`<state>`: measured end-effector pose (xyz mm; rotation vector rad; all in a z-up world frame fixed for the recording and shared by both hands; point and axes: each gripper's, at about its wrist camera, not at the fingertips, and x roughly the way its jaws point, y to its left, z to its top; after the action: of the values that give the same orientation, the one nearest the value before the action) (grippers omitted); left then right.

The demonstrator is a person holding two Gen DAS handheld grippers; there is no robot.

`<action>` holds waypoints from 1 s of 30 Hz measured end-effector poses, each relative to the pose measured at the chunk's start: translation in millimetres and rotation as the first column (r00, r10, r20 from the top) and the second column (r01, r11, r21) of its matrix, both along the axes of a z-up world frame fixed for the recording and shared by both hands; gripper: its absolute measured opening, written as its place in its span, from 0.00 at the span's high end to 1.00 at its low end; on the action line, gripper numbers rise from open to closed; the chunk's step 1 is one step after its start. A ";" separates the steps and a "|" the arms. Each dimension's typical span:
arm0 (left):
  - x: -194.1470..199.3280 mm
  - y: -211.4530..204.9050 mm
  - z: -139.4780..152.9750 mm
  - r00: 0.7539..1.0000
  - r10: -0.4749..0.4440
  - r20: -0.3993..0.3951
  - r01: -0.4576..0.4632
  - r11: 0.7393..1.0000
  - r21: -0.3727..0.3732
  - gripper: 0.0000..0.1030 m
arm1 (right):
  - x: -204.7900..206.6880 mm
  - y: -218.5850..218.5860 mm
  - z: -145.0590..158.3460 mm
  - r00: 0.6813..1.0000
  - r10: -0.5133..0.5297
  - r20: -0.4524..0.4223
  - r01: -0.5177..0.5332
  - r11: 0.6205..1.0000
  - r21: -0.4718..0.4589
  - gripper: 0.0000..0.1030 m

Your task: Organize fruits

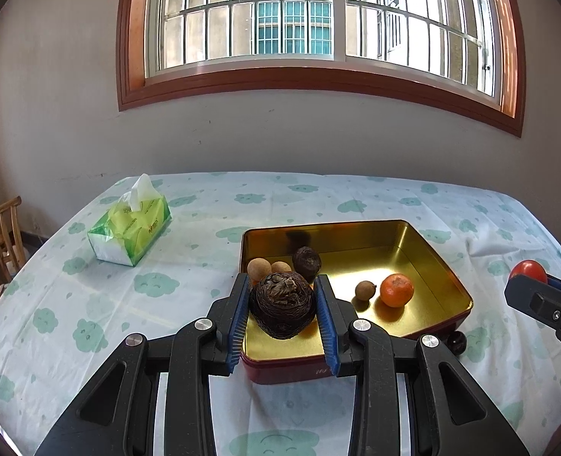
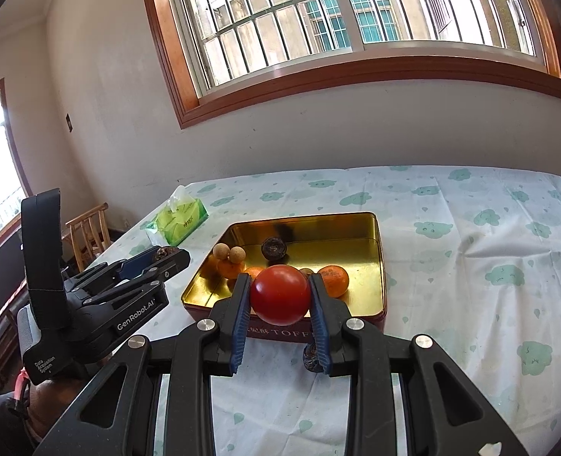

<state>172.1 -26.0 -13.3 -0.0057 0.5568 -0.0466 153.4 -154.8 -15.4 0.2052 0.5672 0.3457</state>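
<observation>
Left gripper (image 1: pixel 283 309) clamped on dark scaly fruit (image 1: pixel 282 304), over near edge of gold tin (image 1: pixel 447 266). Right gripper (image 2: pixel 280 298) clamped on tomato (image 2: pixel 280 294), just short of tin's near wall. Tomato likely soft, slick: squeeze gently at widest girth. Inside tin: tangerine (image 1: pixel 396 290), longans (image 1: pixel 259 269). Beyond tin: tissue pack (image 1: pixel 130 228).

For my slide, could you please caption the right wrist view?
Right gripper holds a tomato near the tin.
</observation>
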 end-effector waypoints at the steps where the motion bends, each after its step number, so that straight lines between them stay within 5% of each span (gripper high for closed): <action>1: 1.1 0.4 -0.6 1.000 0.001 0.002 -0.001 1.000 0.001 0.66 | 1.6 -0.7 -0.8 1.000 -0.005 -0.001 0.005 1.000 0.002 0.73; 30: 30.6 0.1 -9.3 0.993 -0.009 0.117 0.006 1.000 0.023 0.66 | 46.9 -1.5 -23.8 0.997 -0.069 0.018 0.069 0.997 -0.017 0.73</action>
<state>202.7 -25.9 -22.6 0.0208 0.4404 -0.0480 200.3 -156.4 -39.2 0.2041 0.5443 0.2754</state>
